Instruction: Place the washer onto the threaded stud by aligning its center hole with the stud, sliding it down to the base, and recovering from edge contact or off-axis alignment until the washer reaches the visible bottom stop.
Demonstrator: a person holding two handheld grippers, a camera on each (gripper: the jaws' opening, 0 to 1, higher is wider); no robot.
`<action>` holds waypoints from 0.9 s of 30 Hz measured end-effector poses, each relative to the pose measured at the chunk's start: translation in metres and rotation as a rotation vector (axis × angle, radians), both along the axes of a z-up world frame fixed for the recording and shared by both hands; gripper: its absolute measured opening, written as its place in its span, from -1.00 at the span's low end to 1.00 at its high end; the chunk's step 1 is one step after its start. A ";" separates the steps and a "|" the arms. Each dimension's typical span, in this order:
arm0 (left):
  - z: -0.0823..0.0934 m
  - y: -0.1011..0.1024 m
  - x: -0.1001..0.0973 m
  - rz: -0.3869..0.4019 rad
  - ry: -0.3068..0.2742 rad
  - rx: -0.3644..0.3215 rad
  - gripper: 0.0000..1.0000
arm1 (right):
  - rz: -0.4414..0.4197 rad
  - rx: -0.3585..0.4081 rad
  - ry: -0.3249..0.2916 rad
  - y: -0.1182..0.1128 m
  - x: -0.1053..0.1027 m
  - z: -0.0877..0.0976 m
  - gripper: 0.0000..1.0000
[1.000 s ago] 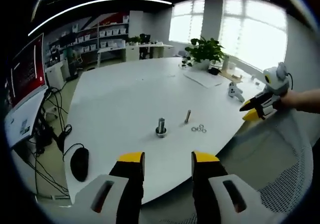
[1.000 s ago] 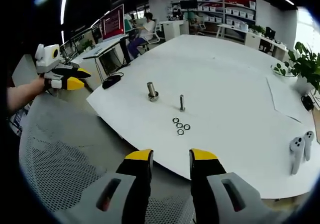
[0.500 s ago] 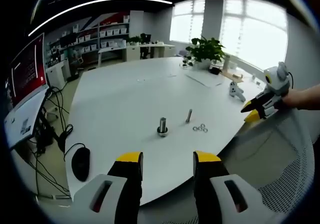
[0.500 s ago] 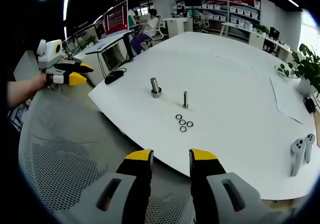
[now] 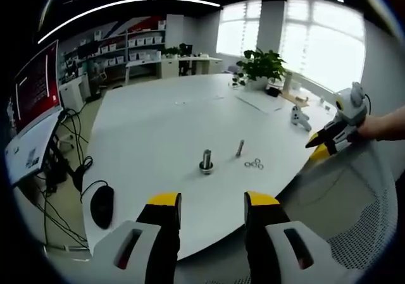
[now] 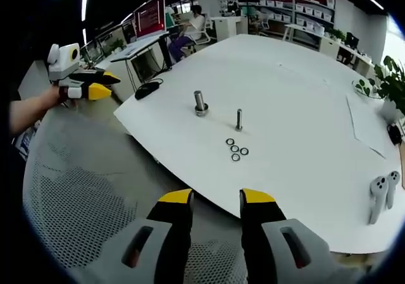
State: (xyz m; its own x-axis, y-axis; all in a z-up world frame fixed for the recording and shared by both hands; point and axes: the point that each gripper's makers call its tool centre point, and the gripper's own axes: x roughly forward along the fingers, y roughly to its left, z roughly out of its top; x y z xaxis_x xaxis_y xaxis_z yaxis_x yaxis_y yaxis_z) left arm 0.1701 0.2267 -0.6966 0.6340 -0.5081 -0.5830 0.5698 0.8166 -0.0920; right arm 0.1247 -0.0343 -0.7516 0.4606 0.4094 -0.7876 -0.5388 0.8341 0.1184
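In the left gripper view, the left hand-held gripper (image 5: 205, 203) rises from the bottom with its yellow-tipped jaws apart and nothing between them, held off the near edge of the white tabletop (image 5: 158, 126). On the tabletop beyond the jaws stands a threaded stud (image 5: 240, 148), thin and upright. Left of the stud, a little nearer the camera, stands a thicker bolt (image 5: 206, 160) on a wide base. Just right of the stud lies a small cluster of washers (image 5: 254, 164), flat on the tabletop and apart from the stud. Well to the left of the stud, near the tabletop's edge, lies a black mouse (image 5: 100, 207) with its cable. Far right of the stud, past the tabletop's edge, a hand holds the right hand-held gripper (image 5: 321, 143). Behind the stud, at the far side, stands a potted plant (image 5: 261, 67).

In the right gripper view, the right hand-held gripper (image 6: 216, 203) has its jaws parted and empty, above a mesh chair back (image 6: 88, 214). The stud (image 6: 239, 119) stands upright on the tabletop (image 6: 304, 107); the bolt (image 6: 200, 103) is to its left. The washers (image 6: 235, 150), four of them, lie close together just in front of the stud, nearer the camera, none on it. Far left of the stud, off the tabletop, a hand holds the left hand-held gripper (image 6: 103, 85); its jaws look to be apart. Far right of the stud, at the tabletop's edge, lie two white controllers (image 6: 380, 195).
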 end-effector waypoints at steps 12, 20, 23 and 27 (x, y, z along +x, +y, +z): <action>-0.001 -0.001 0.001 -0.005 0.020 -0.025 -0.20 | 0.008 0.012 -0.011 0.003 0.003 0.003 -0.37; -0.001 0.002 0.003 0.011 0.016 -0.028 -0.20 | 0.030 0.009 0.020 0.006 -0.002 -0.002 -0.36; 0.000 0.001 0.002 0.008 0.014 -0.024 -0.21 | 0.043 0.011 0.052 0.009 -0.007 -0.005 -0.37; -0.001 0.001 0.001 0.008 0.020 -0.024 -0.21 | 0.005 0.017 0.046 0.003 -0.003 -0.004 -0.35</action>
State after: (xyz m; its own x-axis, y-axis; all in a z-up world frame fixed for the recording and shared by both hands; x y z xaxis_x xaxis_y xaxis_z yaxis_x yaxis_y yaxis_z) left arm 0.1713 0.2280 -0.6979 0.6266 -0.5173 -0.5829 0.5613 0.8184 -0.1229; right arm 0.1219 -0.0315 -0.7555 0.4222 0.4253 -0.8006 -0.5366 0.8290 0.1574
